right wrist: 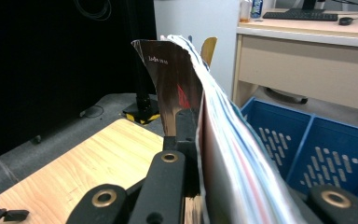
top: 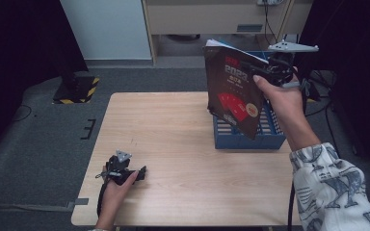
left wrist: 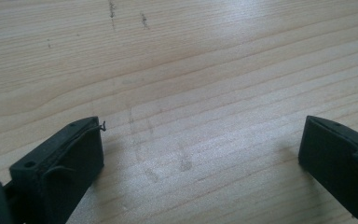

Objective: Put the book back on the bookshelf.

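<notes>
The right hand-held gripper [top: 270,72] is clamped on a magazine [top: 233,94], with its jaws pressed against the cover and the pages. In the high view the magazine hangs upright in the air above the near left part of a blue basket [top: 270,137], its dark cover with red print facing the camera and its lower corner overlapping the basket's front wall. Whether the magazine touches the basket cannot be told from that view. The basket stands at the right rear of the surface [top: 173,144], next to the right edge. In the right gripper view the magazine [right wrist: 182,88] rises edge-on between the two black jaws, the cover curling to the left at the top and the page edges fanning to the right; the basket [right wrist: 307,140] shows behind it with slotted walls and a divider between compartments. The right hand [top: 282,98] grips the gripper body from below, and a patterned sleeve [top: 335,192] covers the forearm. The left hand-held gripper [top: 142,172] lies on the surface near the front left corner, held by the left hand [top: 120,185], well apart from the basket. Its jaws stand released: the left gripper view shows them wide apart, with bare wood grain [left wrist: 191,116] between them.
</notes>
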A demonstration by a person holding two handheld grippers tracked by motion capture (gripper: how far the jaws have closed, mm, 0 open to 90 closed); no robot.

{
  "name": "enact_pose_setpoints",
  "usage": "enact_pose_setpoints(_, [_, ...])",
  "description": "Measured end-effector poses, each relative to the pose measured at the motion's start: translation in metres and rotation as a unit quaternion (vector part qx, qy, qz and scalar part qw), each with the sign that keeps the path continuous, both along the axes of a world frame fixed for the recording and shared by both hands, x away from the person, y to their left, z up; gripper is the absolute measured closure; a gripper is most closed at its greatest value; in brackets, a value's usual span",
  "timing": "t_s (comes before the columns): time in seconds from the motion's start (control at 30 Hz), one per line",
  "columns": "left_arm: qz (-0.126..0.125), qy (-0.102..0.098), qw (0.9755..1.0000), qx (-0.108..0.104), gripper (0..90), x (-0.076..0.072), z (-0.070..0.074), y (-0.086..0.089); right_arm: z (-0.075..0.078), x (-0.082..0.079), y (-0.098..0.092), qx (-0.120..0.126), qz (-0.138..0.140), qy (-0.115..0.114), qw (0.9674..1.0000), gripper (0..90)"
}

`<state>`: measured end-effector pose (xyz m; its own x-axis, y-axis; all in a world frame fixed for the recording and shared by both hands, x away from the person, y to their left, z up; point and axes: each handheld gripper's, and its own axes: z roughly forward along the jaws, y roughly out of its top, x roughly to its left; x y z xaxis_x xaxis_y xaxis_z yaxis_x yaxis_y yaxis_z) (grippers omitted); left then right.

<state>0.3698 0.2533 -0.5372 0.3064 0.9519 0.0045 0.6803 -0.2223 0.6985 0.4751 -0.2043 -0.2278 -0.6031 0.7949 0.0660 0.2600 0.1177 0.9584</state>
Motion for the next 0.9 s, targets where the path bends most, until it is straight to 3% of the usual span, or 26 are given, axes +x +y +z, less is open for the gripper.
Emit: enact_pose_setpoints(0.9, [0.0, 0.0, 1.0, 0.001, 0.0, 0.0, 0.0, 0.0, -0.004, -0.007, -0.04, -0.006, -0.041, -0.004, 0.9991, 86.9])
